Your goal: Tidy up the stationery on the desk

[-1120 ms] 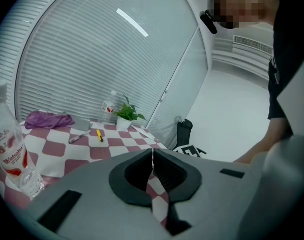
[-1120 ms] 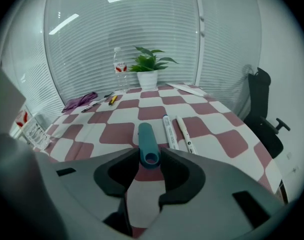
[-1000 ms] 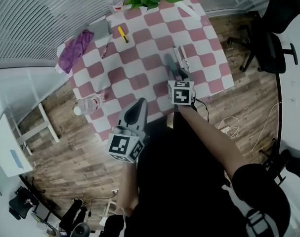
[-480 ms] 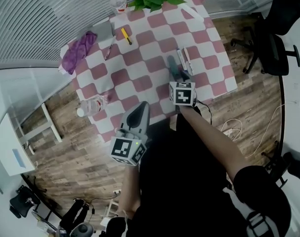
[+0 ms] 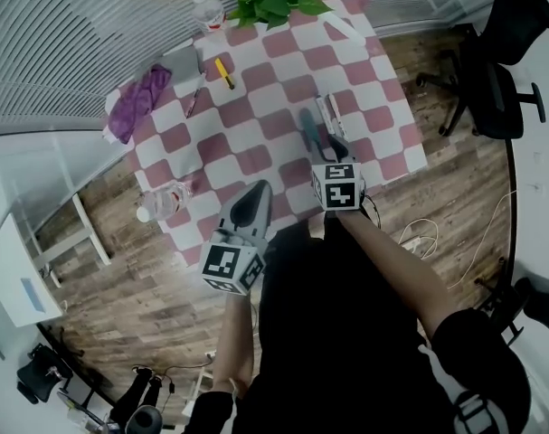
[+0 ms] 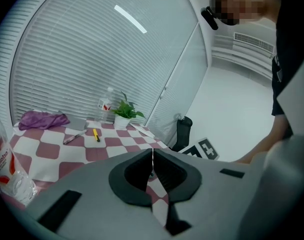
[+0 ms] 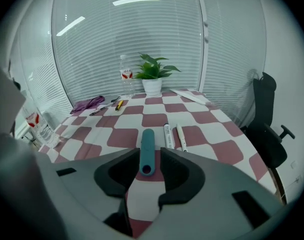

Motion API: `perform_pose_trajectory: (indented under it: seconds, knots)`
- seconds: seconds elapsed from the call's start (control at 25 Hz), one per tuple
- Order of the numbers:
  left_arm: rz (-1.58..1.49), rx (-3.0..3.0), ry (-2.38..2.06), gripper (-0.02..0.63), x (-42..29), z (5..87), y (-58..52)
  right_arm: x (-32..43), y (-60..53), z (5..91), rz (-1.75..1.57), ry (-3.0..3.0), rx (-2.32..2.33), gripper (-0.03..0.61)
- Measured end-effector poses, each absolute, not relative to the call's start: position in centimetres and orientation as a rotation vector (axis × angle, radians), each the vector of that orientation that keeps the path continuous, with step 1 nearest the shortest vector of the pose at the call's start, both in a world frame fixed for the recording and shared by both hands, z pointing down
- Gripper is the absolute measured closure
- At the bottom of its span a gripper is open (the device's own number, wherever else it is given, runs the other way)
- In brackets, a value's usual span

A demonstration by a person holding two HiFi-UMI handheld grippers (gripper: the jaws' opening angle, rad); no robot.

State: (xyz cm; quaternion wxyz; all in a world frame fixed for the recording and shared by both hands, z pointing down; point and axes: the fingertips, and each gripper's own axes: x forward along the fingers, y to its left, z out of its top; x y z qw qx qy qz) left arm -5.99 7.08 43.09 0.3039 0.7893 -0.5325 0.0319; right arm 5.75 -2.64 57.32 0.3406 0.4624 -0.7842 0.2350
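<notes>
My left gripper (image 6: 152,156): pressed together, empty. My right gripper (image 7: 145,155): jaws just closed, pinching teal pen (image 7: 147,146) by its end. Risk: pen pivots, drops onto table (image 5: 256,107).

Left gripper (image 6: 152,153) fingers shut, empty; right gripper (image 7: 149,150) fingers, just closing, clamp a teal pen (image 7: 147,141).

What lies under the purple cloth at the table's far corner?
Only the checked tablecloth shows around the purple cloth, with a grey pad beside it. Anything beneath the cloth itself is covered and cannot be seen.
</notes>
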Motion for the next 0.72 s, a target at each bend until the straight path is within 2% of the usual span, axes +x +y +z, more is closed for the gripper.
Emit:
perform_pose_trajectory:
  seconds: [0.2, 0.32, 0.72]
  knots:
    - [0.155, 2.072, -1.46, 0.58, -6.5, 44.3, 4.5, 6.7, -3.4, 55.5, 0.545, -2.092, 1.152, 0.527]
    - [0.179, 2.03, -1.509, 0.58, -6.9, 44.6, 2.8, 7.6, -3.6, 54.6, 0.531, -2.115, 1.09, 0.557]
    - [0.25, 1.859, -1.646, 0.58, -9.4, 47.8, -3.3, 9.7, -5.5, 50.6, 0.61, -2.249, 0.925, 0.558]
